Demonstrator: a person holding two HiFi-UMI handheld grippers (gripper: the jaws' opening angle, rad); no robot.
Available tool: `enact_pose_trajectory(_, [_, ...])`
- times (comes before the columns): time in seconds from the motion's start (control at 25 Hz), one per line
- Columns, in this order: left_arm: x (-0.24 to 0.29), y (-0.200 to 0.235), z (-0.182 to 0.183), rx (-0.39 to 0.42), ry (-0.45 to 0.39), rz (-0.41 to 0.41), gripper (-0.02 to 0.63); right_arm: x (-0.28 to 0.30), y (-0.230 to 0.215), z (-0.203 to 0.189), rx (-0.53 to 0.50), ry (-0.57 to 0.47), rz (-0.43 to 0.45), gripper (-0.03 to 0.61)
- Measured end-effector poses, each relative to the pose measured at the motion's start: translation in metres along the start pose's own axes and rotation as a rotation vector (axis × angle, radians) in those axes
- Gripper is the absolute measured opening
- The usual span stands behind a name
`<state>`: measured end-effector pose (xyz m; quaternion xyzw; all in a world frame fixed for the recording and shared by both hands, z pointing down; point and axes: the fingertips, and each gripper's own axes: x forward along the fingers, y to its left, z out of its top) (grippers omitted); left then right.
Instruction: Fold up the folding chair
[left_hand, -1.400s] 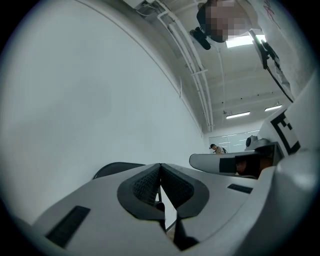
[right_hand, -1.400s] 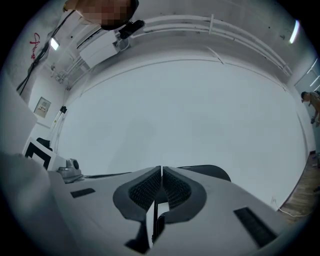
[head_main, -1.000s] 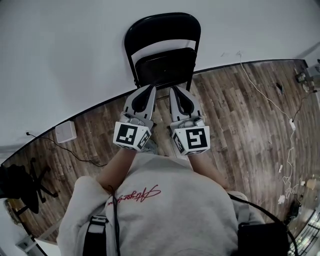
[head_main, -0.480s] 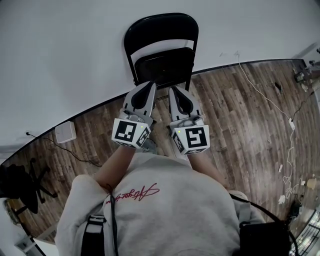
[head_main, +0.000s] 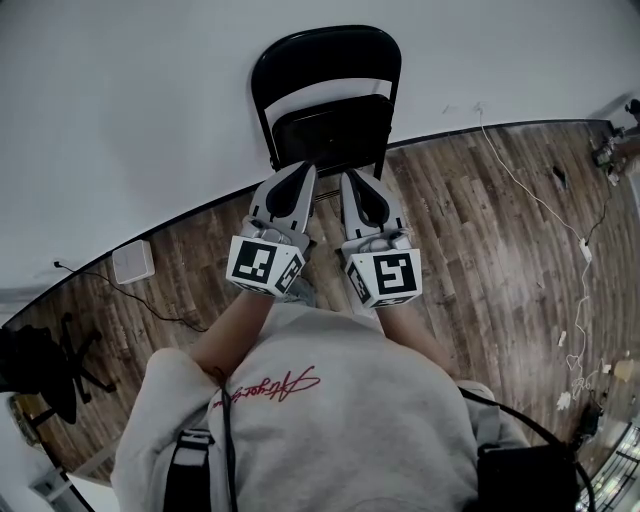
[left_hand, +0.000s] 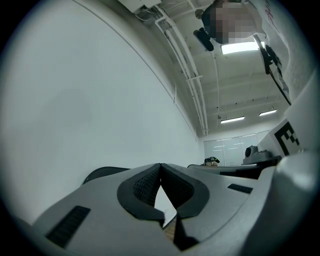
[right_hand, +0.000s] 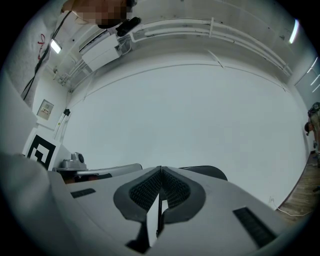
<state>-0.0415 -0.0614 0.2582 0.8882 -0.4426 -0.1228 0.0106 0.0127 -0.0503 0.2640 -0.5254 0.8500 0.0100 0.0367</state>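
- While nothing at the far left bears on the job, a small white box (head_main: 132, 262) sits on the wooden floor (head_main: 470, 230) by the wall (head_main: 130, 100), well apart from the work.
- The left gripper (head_main: 303, 173) has its jaws pressed together with nothing between them. It reaches toward the left part of the seat's front edge.
- The folding chair (head_main: 325, 60) stands unfolded against the wall, straight ahead of the person, with its seat (head_main: 330, 130) down.
- The right gripper (head_main: 349, 178) is likewise closed and empty, just beside the left one, with its tip near the right part of the seat's front. Whether either tip touches the seat cannot be told.
- A white cable (head_main: 583, 248) trails over the floor on the right, clear of the chair.
- The step in hand looks like the approach: both grippers are at the seat with no hold taken, so folding has not begun.
- The next move likely calls for spreading the jaws to grip the seat's front edge, or getting the closed tips under it. The seat would then swing up to the backrest while the frame is kept from sliding.
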Motion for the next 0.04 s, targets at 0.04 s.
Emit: enact_pose_trajectory(0.04, [0.0006, -0.0003, -0.0005, -0.001, 0.002, -0.001, 0.015, 0.0002, -0.0014, 0.0001, 0.001, -0.001, -0.003, 0.017])
